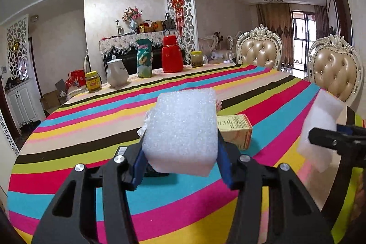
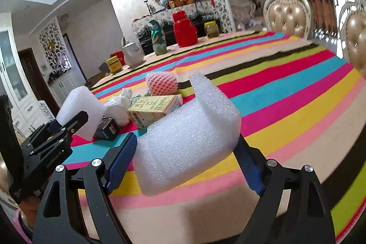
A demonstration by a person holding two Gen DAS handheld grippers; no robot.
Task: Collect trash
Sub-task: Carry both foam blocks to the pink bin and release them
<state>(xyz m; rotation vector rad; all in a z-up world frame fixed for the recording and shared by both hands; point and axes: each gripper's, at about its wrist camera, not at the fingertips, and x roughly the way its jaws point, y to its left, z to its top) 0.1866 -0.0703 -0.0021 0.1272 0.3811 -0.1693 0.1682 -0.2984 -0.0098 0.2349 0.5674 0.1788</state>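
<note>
While both tools are hovering above the striped tablecloth (image 1: pixel 91 120), the items are standing as follows:

- The left gripper (image 1: pixel 183 166) is clamping a white foam block (image 1: pixel 180 129) between its blue pads, lifted off the cloth.
- The right gripper (image 2: pixel 189 164) is squeezing a curled white foam sheet (image 2: pixel 189 136), its free end arching upward.
- Trash pile, sitting mid-table: a yellow carton (image 2: pixel 153 110) lying on its side, crumpled white paper (image 2: pixel 119 106) beside it, a pink foam fruit net (image 2: pixel 162 84) behind, a small black box (image 2: pixel 107 129) in front.
- Containers, standing along the far edge: yellow-lidded jar (image 1: pixel 93 81) holding dark contents, white teapot (image 1: pixel 116 73) lidded, green snack bag (image 1: pixel 144 58) upright, red thermos (image 1: pixel 172 54) capped, second jar (image 1: pixel 196 59) holding something brownish.
</note>
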